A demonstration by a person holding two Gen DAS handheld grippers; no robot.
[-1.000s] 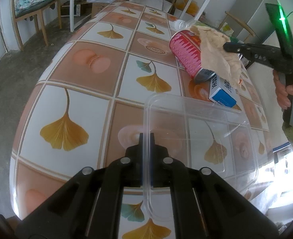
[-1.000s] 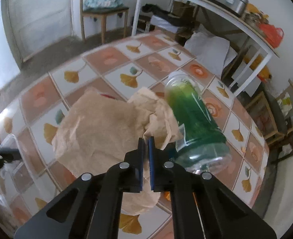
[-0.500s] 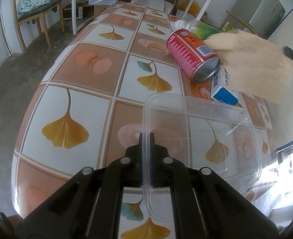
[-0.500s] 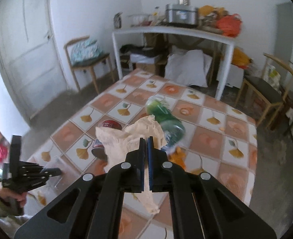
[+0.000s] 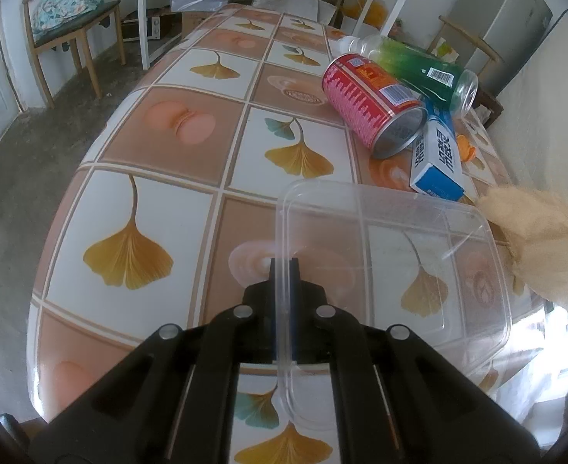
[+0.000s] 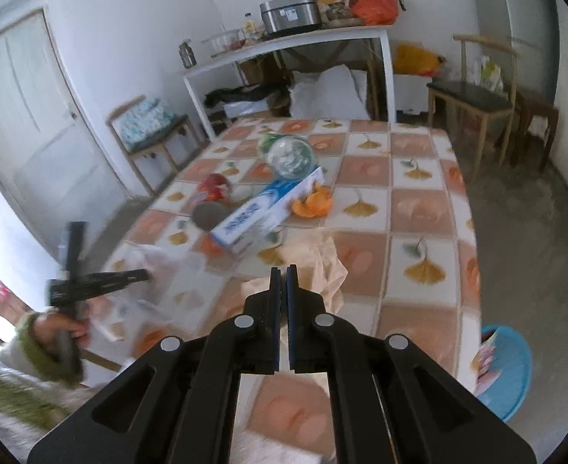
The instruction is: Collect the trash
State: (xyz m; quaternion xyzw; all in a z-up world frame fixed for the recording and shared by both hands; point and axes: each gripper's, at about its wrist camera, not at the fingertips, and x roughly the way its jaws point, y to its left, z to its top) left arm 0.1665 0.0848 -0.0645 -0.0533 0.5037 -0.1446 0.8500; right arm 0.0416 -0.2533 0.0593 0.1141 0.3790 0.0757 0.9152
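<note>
While the left tool (image 5: pixel 284 266) stayed clamped on the near rim of the clear plastic container (image 5: pixel 396 263), the right tool (image 6: pixel 282 276) hung pinched tight on a crumpled tan paper napkin (image 6: pixel 314 266), carried just off the container's right side. Beyond the container on the ginkgo-patterned bench (image 5: pixel 206 123) lay the rest of the trash: a red can (image 5: pixel 372 104) on its side with white print too small to read, a green bottle (image 5: pixel 423 65) showing a barcode label, a blue-and-white box (image 5: pixel 436 158) with Chinese characters, and orange peel (image 6: pixel 314 205) beside it.
</note>
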